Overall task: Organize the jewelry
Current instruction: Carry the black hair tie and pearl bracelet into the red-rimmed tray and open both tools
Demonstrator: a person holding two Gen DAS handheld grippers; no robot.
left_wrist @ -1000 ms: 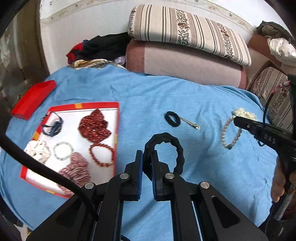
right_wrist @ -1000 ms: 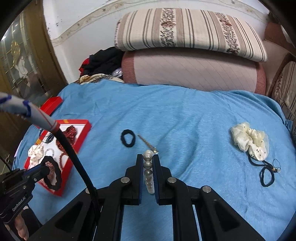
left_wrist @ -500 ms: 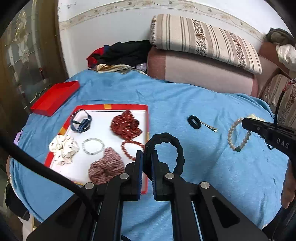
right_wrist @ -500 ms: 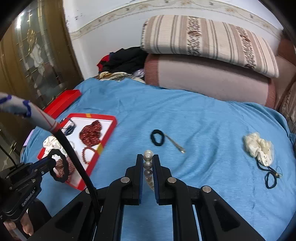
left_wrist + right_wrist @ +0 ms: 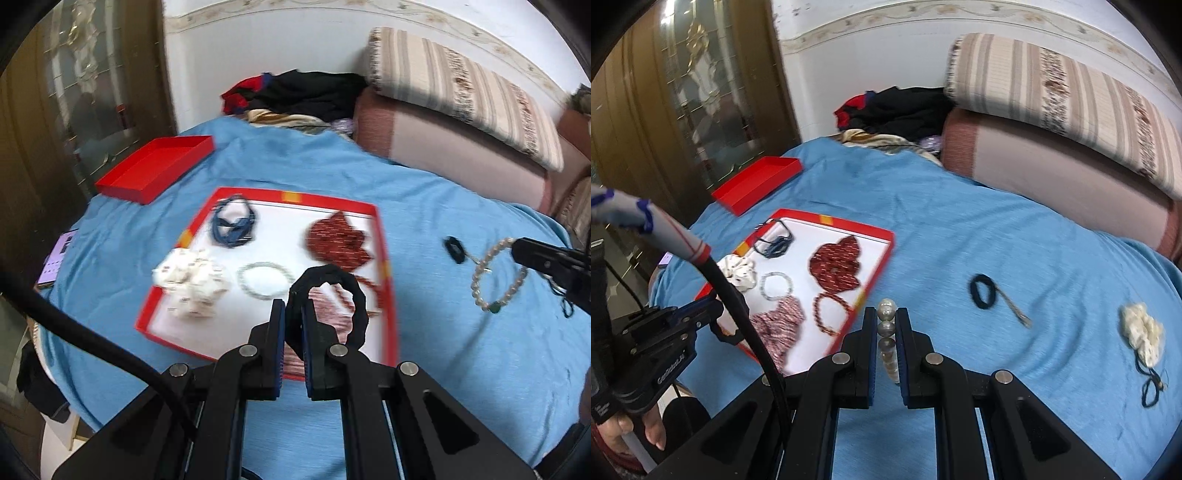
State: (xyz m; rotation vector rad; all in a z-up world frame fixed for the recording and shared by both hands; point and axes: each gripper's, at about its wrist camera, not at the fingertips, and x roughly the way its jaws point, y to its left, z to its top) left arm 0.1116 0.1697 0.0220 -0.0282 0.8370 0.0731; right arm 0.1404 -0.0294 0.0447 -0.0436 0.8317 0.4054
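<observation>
Nearest the cameras, both tools are loaded: the left gripper (image 5: 292,317) has its jaws closed on a black ring hair tie (image 5: 332,295), held up over the near right part of the red tray (image 5: 243,194), and the right gripper (image 5: 886,332) is clamped on a pearl bracelet (image 5: 887,339), whose loop hangs clear of the blue blanket (image 5: 960,229) in the left wrist view (image 5: 498,275). Just beyond, the tray looks well stocked with 6 pieces: a white scrunchie (image 5: 190,282), a pale bead bracelet (image 5: 264,278), a pink patterned scrunchie (image 5: 777,325), a red bead bracelet (image 5: 831,310), a dark red scrunchie (image 5: 338,240) and a blue hair tie (image 5: 234,223) at its far edge. So I judge the sorting more than half done, with 2 pieces in transit. Left on the blanket, well apart from the tray, are a small black hair tie (image 5: 982,291) touching a metal hair clip (image 5: 1015,310), a cream scrunchie (image 5: 1143,332) and a dark cord tie (image 5: 1152,384) just beside it, making 4 items to fetch. Farther off, the red lid (image 5: 155,168) lies open beside the tray, probably the last step.
</observation>
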